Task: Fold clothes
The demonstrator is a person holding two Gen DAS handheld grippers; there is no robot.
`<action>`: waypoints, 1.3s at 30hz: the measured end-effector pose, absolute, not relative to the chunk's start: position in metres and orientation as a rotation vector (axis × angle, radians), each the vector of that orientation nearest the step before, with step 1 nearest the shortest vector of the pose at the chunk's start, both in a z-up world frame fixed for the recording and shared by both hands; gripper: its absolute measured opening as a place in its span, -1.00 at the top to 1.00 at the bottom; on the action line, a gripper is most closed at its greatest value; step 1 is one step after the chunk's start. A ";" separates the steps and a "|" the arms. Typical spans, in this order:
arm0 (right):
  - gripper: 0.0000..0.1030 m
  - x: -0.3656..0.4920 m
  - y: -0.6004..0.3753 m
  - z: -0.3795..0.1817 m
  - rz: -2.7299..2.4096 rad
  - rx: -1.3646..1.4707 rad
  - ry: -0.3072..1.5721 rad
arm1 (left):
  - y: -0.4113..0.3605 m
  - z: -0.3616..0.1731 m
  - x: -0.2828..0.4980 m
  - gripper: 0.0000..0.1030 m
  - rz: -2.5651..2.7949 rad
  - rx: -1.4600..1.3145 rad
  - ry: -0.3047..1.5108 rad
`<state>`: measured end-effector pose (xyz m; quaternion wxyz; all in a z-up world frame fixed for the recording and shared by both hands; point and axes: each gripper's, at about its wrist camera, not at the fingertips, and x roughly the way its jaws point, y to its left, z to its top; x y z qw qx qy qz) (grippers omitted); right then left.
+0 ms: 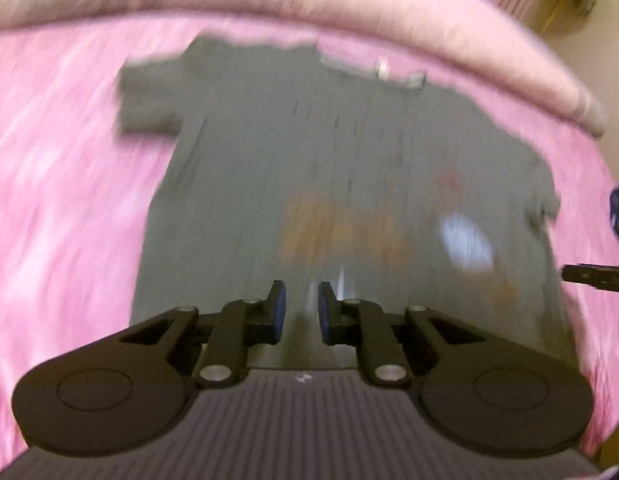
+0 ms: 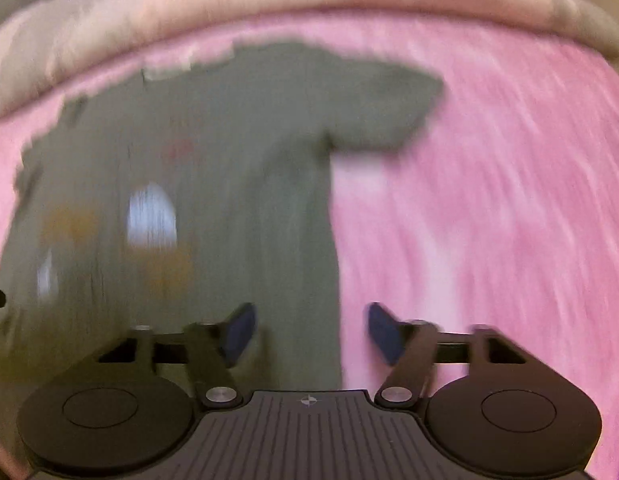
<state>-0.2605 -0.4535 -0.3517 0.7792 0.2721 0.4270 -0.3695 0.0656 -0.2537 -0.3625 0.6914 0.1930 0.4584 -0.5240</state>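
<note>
Fingers on the left gripper (image 1: 301, 308) sit close together with just a narrow gap, nothing pinched between them, hovering over the lower middle of the grey T-shirt (image 1: 329, 168). Right gripper (image 2: 309, 334) is roughly half open and empty too, straddling the shirt's side edge near the hem. Shirt's spread flat on the pink bedspread (image 1: 61, 200), collar toward the pale pink pillow (image 1: 349, 12). Both views are pretty blurry.
</note>
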 end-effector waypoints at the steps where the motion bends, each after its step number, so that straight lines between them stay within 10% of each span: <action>1: 0.03 -0.244 -0.470 -0.353 -0.789 0.565 0.900 | -0.274 -0.366 0.073 0.80 -1.190 0.424 1.000; 22: 0.08 -0.072 -0.680 -0.424 -0.789 0.311 0.721 | -0.525 -0.448 0.178 0.94 -1.320 0.431 0.703; 39: 0.08 -0.140 -0.587 -0.385 -0.781 0.457 0.758 | -0.339 -0.408 0.150 0.75 -1.113 0.108 1.007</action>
